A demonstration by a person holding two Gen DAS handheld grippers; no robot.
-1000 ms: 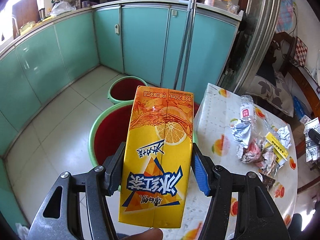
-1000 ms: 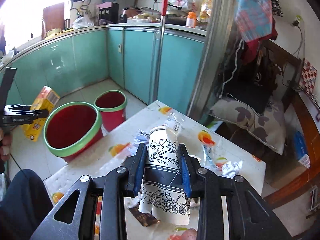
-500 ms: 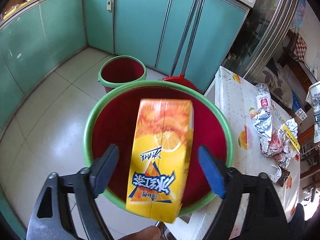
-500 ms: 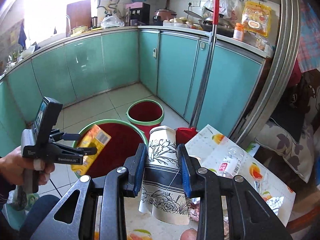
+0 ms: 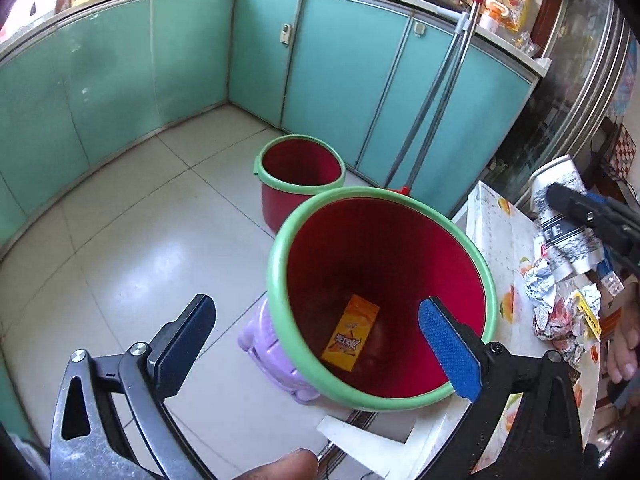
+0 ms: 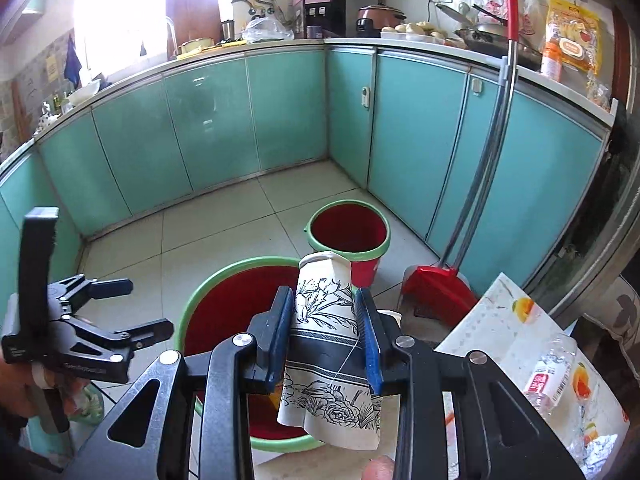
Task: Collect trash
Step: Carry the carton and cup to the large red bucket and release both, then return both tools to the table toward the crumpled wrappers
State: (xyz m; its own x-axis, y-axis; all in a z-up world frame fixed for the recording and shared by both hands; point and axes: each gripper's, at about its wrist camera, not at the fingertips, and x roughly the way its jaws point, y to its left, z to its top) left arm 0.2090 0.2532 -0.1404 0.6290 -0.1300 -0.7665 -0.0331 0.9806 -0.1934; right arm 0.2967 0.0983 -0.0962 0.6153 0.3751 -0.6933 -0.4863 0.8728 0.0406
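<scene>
My left gripper (image 5: 320, 344) is open and empty above a large red bin with a green rim (image 5: 280, 240). A yellow juice carton (image 5: 351, 333) lies at the bottom of the bin. My right gripper (image 6: 326, 340) is shut on a crushed paper cup with a black flower print (image 6: 328, 344), held over the same bin (image 6: 192, 320). The cup also shows at the right edge of the left wrist view (image 5: 564, 216). The left gripper shows at the left of the right wrist view (image 6: 136, 308), open.
A smaller red bin (image 5: 300, 168) stands behind the large one. A red dustpan (image 6: 436, 284) and broom lean on teal cabinets. The table (image 5: 512, 320) at the right holds foil scraps (image 5: 560, 312) and a plastic bottle (image 6: 548, 376). A purple stool (image 5: 268, 348) is under the bin.
My left gripper opened and the juice carton fell into the large bin. My right gripper carried the paper cup from the table to above the bin.
</scene>
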